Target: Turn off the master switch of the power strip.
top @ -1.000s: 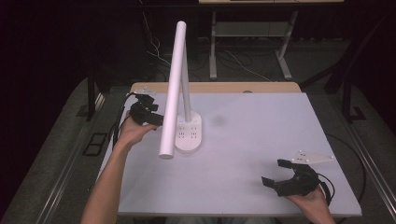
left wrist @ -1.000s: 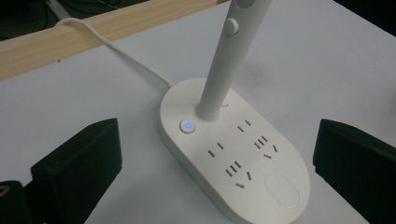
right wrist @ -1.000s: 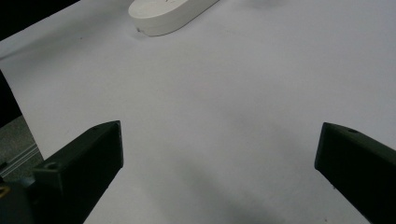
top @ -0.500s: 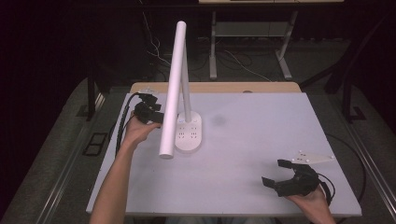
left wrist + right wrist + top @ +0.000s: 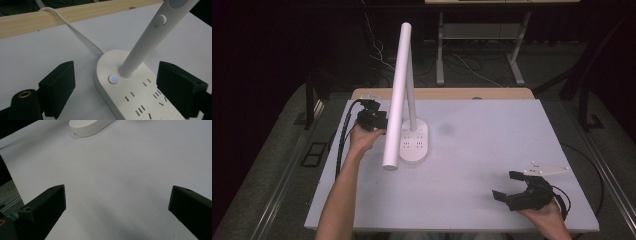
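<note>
One white desk lamp (image 5: 404, 90) on tabletop (image 5: 482, 150); one oval base (image 5: 130, 92) with built-in sockets; socket groups perhaps four, count unsure as base is cropped; one lit blue button (image 5: 113, 79); one round knob (image 5: 160, 20) on stem; one white cord (image 5: 75, 31); two hand-held grippers: left hand-held gripper (image 5: 373, 120), right hand-held gripper (image 5: 512, 187).

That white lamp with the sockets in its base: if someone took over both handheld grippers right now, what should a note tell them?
Left gripper: open, empty, jaws on either side of the lamp base, not touching it.
Right gripper: open, empty, low over the table at its near right corner.
Desk lamp: upright at the table's left rear; lamp head unlit, power button glowing blue, cord running off the far edge.
Done: nothing visible.
Left: probably gripping the base or pressing a button.
</note>
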A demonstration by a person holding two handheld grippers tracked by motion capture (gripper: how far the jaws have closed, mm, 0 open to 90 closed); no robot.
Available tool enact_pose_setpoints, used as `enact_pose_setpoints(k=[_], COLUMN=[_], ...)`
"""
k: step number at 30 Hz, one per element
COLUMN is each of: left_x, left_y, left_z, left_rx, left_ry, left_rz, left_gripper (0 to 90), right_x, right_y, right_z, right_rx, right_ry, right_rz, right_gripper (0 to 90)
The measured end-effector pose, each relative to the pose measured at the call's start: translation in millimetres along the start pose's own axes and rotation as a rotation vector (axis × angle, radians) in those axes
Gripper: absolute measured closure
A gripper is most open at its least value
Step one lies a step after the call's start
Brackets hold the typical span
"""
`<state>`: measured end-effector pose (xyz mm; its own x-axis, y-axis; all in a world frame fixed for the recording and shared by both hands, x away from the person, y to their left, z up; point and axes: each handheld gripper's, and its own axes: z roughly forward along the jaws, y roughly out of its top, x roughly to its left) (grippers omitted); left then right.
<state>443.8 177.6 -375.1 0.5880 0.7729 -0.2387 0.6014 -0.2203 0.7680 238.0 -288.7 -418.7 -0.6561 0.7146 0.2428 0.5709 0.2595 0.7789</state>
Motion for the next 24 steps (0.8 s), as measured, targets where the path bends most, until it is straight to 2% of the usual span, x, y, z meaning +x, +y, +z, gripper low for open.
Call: enact_pose_setpoints(k=[4,5,6,10,13,14,16,24], left_x=[2.1,2.7,3.2,5.2,7.5,8.2,9.3,13.1], left_y=[0.2,0.3,0.4,0.5,0.1,-0.2,-0.9,-3.0], left_z=[1.1,1.3,1.8,2.7,3.5,4.3,5.5,10.7], left_rx=[-0.018,-0.022,-0.029,-0.047,-0.045,-0.047,-0.048,-0.038], left_ry=[-0.006,-0.007,-0.011,-0.019,-0.028,-0.027,-0.03,-0.027], left_rz=[-0.003,0.001,0.002,-0.012,-0.025,-0.029,-0.042,-0.054], left_gripper=[27.3,35.0,35.0,47.4,58.2,58.2,64.1,87.0], right_x=[-0.4,-0.3,-0.3,-0.5,-0.5,-0.5,-0.4,-0.9], right_y=[-0.1,-0.1,-0.1,-0.1,-0.2,-0.2,0.0,-0.2], right_z=[-0.2,-0.4,-0.4,-0.6,-0.6,-0.6,-0.5,0.1], right_rx=[0.0,0.002,0.002,0.003,0.004,0.004,0.005,0.005], right_ry=[-0.001,-0.001,-0.001,-0.001,-0.001,-0.001,-0.002,-0.003], right_rz=[0.002,0.006,0.006,0.007,0.006,0.006,0.006,0.001], right_gripper=[0.4,0.4,0.4,0.4,0.4,0.4,0.4,0.4])
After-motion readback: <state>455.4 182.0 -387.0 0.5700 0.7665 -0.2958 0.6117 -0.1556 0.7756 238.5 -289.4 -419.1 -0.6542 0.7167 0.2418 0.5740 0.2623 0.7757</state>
